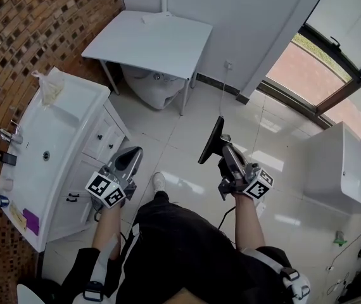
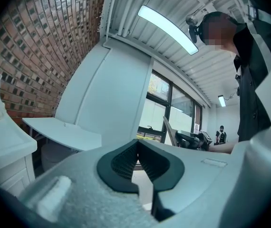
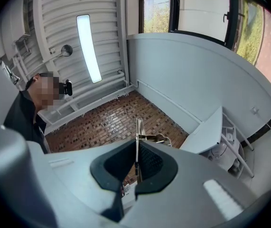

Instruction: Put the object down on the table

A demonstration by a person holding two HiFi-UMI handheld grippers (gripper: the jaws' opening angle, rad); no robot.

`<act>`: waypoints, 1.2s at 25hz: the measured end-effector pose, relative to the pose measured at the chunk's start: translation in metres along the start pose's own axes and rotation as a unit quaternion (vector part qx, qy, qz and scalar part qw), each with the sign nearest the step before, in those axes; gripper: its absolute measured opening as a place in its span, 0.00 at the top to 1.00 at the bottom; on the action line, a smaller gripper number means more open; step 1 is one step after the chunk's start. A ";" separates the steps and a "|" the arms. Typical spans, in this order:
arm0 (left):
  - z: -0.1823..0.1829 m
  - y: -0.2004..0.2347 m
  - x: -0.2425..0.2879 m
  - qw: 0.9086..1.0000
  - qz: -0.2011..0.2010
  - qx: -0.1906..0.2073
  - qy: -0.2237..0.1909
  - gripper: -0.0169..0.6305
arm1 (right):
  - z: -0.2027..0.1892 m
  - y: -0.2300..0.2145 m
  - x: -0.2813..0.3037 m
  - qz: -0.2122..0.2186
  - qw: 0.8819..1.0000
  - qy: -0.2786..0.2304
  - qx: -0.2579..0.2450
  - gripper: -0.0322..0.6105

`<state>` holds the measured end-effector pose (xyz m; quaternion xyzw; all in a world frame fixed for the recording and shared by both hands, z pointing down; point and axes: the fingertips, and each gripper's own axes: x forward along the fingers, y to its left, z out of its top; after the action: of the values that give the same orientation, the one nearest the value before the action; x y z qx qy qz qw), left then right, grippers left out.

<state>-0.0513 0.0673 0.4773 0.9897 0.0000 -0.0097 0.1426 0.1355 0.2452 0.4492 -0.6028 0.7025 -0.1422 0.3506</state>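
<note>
2 grippers are counted (left gripper (image 1: 132,154), right gripper (image 1: 229,151)), 1 dark panel (image 1: 211,141), 1 bench (image 1: 149,40), 1 basin (image 1: 47,138), 1 bag (image 1: 50,86).

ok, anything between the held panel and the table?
Nothing visible. The panel, clamped in the right gripper, faces open floor up to the table; its top looks nearly bare. The sink cabinet stands off to the left.

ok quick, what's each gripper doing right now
Left gripper: closed, holding nothing.
Right gripper: closed on a thin dark flat panel.
</note>
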 end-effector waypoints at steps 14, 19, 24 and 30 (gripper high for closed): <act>0.053 0.092 0.071 0.999 -0.022 0.016 -0.038 0.97 | 0.033 -0.043 0.095 0.005 1.000 -0.013 -0.027 0.94; 0.058 0.119 0.082 0.999 -0.027 0.010 -0.039 0.97 | 0.035 -0.056 0.120 0.000 1.000 -0.014 -0.027 0.94; 0.064 0.149 0.087 0.999 -0.026 0.004 -0.046 0.97 | 0.032 -0.067 0.146 -0.005 1.000 -0.016 -0.024 0.94; 0.068 0.173 0.091 0.999 -0.035 0.006 -0.037 0.97 | 0.023 -0.073 0.172 -0.002 1.000 -0.012 -0.021 0.94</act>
<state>0.0391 -0.1181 0.4595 0.9890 0.0290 -0.0512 0.1359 0.2010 0.0706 0.4229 -0.6136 0.6995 -0.1207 0.3459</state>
